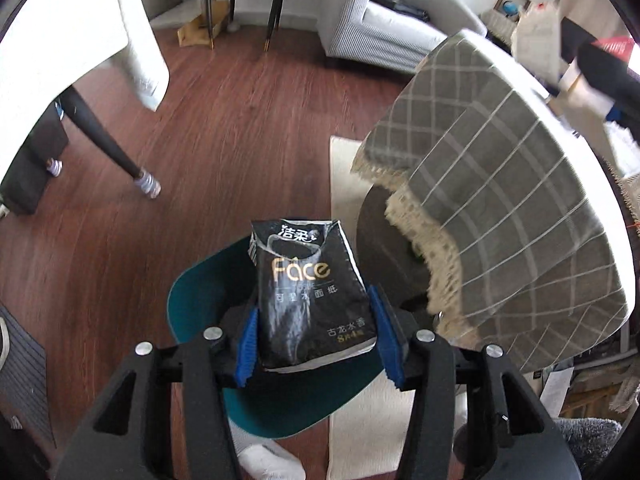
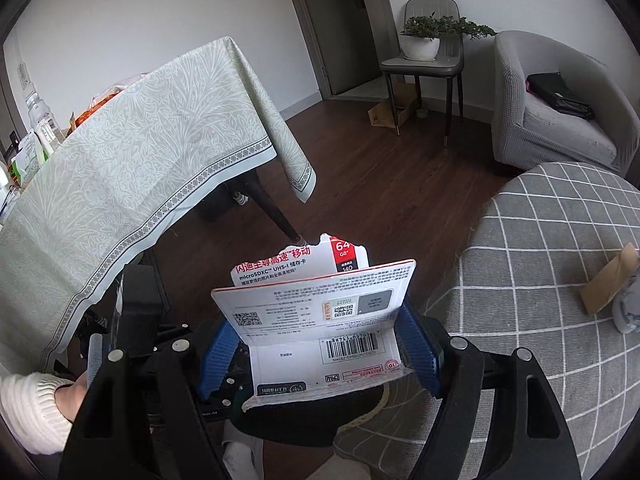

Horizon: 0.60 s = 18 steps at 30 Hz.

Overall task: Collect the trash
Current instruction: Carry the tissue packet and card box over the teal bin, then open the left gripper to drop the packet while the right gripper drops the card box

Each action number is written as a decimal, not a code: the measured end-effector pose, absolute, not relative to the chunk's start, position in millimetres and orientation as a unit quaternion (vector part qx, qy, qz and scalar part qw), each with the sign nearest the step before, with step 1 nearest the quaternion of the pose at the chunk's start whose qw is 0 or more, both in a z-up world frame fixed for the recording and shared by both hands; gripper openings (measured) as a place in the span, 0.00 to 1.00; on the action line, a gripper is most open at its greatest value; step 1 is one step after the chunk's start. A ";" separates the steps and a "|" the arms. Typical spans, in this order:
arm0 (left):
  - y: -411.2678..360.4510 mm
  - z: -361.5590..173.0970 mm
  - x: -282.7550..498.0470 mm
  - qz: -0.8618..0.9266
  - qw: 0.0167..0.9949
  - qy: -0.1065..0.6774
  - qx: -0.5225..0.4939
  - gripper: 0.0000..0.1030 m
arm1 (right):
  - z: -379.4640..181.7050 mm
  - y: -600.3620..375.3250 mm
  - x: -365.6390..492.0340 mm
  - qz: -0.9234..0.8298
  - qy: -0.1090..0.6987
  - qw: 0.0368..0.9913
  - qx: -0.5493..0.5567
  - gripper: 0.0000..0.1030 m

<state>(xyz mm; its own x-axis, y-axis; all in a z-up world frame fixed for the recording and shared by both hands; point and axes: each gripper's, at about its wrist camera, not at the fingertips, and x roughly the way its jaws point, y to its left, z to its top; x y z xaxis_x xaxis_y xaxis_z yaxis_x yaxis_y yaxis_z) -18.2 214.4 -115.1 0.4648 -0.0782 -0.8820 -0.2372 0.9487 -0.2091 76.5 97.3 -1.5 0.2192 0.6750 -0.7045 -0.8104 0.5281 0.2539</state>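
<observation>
In the left wrist view my left gripper (image 1: 314, 300) is shut on a black tissue pack (image 1: 312, 280) printed "Face", which stands upright between the blue pads. Right under it is a teal bin (image 1: 192, 304) with a dark inside. In the right wrist view my right gripper (image 2: 316, 312) is shut on a torn white memory-card package (image 2: 320, 312), its flap folded open and the barcode facing me. A dark round opening (image 2: 312, 416) lies just below that package.
A round table with a grey checked cloth (image 1: 520, 200) stands to the right, with a cardboard scrap (image 2: 608, 280) on it. A table with a pale green cloth (image 2: 140, 152) stands to the left. A grey armchair (image 2: 560, 120) and a chair with a plant (image 2: 428, 52) stand at the back.
</observation>
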 end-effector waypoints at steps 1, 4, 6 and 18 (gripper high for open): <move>217.2 -119.5 -18.4 0.044 0.837 0.522 -0.158 0.52 | -3.4 101.0 76.0 0.478 0.404 0.775 -0.086 0.73; 219.2 -129.8 -21.7 0.041 0.828 0.534 -0.167 0.55 | -9.1 108.7 76.0 0.478 0.408 0.772 -0.093 0.73; 221.8 -136.2 -24.2 0.039 0.823 0.540 -0.170 0.65 | -13.1 115.3 75.1 0.478 0.412 0.770 -0.098 0.73; 254.3 -120.4 -43.9 0.075 0.839 0.507 -0.181 0.71 | -37.8 148.6 68.6 0.478 0.432 0.755 -0.125 0.73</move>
